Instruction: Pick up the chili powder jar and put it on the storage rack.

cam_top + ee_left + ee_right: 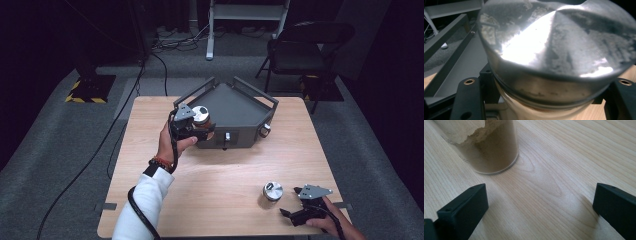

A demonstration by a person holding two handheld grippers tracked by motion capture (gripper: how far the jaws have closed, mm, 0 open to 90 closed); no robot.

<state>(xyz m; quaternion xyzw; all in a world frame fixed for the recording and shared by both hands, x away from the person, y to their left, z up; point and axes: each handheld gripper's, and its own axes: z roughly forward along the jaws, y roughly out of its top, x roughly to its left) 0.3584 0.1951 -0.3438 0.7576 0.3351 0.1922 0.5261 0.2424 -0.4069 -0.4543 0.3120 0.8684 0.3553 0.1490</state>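
Over the tray's point(240, 107) front edge, left gripper point(192, 129) jaws clamp a metal-lidded jar point(202, 115); right gripper point(300, 205) jaws gape empty.

claws point(195, 131): black, grey plate | sleeve point(145, 200): white | bracelet point(161, 163): beaded

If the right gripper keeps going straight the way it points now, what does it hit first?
Probably bare table. The right gripper is open with wood ahead between its jaws; the jar stands left of that line, so it would likely pass beside it, though depth is unclear.
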